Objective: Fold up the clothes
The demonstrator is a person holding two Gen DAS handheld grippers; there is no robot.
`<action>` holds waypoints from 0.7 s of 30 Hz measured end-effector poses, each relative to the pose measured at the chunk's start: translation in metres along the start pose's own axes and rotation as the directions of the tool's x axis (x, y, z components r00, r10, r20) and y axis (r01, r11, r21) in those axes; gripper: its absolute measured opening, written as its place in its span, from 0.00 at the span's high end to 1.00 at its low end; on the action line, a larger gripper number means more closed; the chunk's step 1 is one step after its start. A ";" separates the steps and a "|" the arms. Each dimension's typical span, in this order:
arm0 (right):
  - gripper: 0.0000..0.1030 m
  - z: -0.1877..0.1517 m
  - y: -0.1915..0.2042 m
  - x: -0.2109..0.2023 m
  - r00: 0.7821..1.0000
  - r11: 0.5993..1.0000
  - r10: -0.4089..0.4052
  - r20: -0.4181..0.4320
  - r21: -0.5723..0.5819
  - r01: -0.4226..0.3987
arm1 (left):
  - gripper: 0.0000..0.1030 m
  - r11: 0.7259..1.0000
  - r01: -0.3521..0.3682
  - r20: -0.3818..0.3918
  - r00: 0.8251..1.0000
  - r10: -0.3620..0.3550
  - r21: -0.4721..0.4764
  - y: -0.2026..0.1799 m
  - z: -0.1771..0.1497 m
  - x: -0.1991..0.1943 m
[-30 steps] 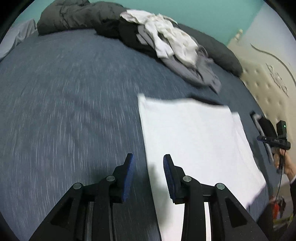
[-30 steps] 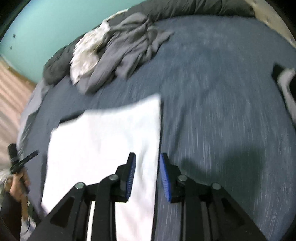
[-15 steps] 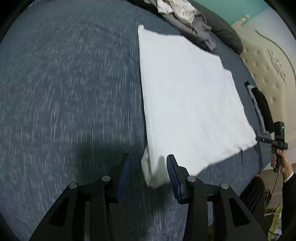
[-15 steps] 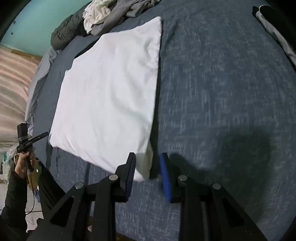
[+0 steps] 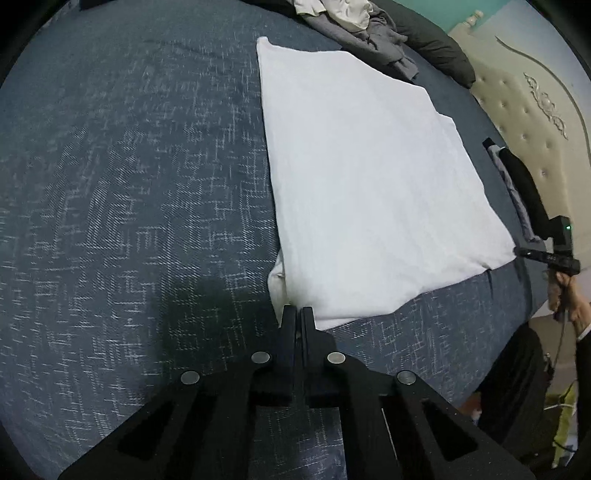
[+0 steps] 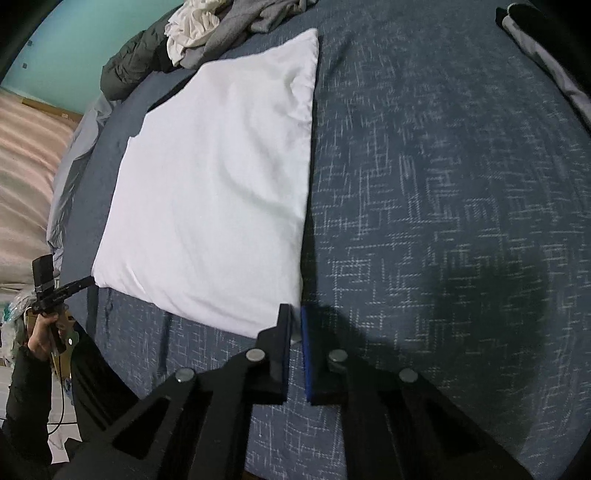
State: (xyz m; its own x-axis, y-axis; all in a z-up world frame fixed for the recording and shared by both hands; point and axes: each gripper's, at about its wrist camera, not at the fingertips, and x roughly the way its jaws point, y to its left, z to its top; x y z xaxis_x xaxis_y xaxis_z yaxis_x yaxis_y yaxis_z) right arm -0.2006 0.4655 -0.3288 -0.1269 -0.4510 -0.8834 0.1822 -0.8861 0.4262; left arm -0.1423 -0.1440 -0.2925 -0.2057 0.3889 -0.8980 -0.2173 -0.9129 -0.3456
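Both jaws have just snapped shut; the left hand-held gripper [image 5: 296, 317] now pinches the near left corner of the white garment [image 5: 369, 177] lying flat on the bed [image 5: 129, 184] ahead of it; the right hand-held gripper [image 6: 294, 321] clamps the near right corner [image 6: 291, 314]; with both corners secured, the next fold can likely begin.

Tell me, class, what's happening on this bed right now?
A person is folding laundry with a handheld gripper in each hand. A white garment lies flat on the blue bedspread. The left gripper and the right gripper have each shut on a near corner of it. A pile of unfolded clothes waits at the far edge.
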 end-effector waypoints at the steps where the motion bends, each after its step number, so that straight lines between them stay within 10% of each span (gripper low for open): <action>1: 0.97 0.001 0.000 -0.003 1.000 1.000 -0.006 0.008 -0.004 0.006 | 0.98 1.000 -0.011 0.005 1.000 0.010 0.007 0.000 -0.001 -0.003; 17: 0.96 0.004 -0.011 0.006 0.998 0.997 -0.063 -0.004 0.035 0.064 | 0.98 0.999 -0.037 -0.006 0.999 0.037 0.022 -0.001 -0.006 0.000; 21: 0.54 0.010 -0.004 -0.005 0.984 0.984 -0.177 0.016 0.041 0.176 | 0.97 0.999 -0.035 0.005 0.999 0.035 0.018 -0.003 -0.003 0.000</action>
State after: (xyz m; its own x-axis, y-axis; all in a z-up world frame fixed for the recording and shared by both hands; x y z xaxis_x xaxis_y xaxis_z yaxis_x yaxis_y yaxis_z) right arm -0.2103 0.4705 -0.3241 -0.1727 -0.2890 -0.9416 0.1165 -0.9553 0.2719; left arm -0.1384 -0.1416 -0.2923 -0.2182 0.3577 -0.9080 -0.2273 -0.9235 -0.3091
